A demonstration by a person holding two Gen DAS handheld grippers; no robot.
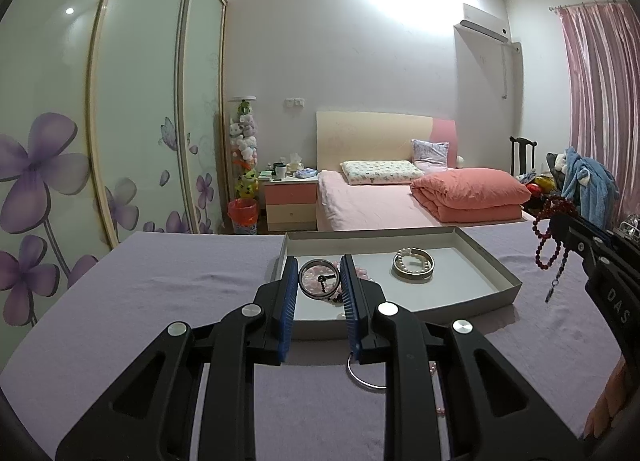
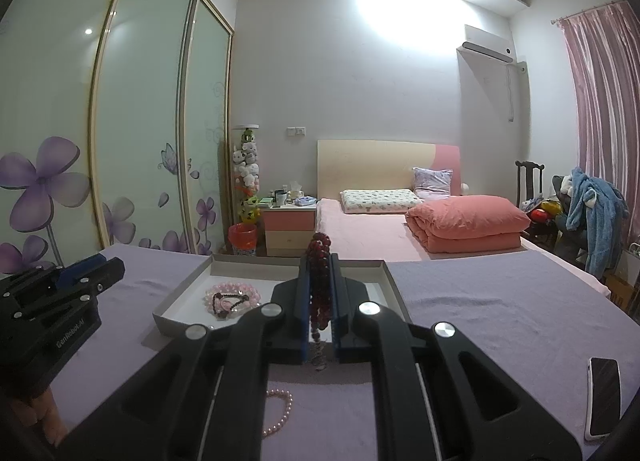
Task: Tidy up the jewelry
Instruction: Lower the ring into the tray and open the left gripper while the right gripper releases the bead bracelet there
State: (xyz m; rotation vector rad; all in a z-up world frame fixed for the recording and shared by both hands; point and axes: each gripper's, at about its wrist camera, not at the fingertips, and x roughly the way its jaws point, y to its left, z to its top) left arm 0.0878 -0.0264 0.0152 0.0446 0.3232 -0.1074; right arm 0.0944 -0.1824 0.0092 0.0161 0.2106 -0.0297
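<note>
In the left wrist view my left gripper [image 1: 319,260] is shut on a dark metal hoop [image 1: 304,285] that stands upright between the blue pads, just before the near edge of a shallow grey-white tray [image 1: 500,281]. Behind the hoop, a pink bead bracelet [image 2: 234,291] with a dark bead string across it lies in the tray. A pearl bracelet stacked with bangles [image 1: 413,266] sits further right. My right gripper [image 2: 320,257] is shut on a dark red bead string [image 2: 320,289], held above the tray's right side; the string dangles with a small pendant [image 1: 550,295].
A silver bangle [image 1: 362,379] and a pink pearl bracelet [image 2: 280,409] lie on the lilac cloth in front of the tray. A phone [image 2: 602,397] rests near the right edge. Beyond the table are a bed, a nightstand and a wardrobe.
</note>
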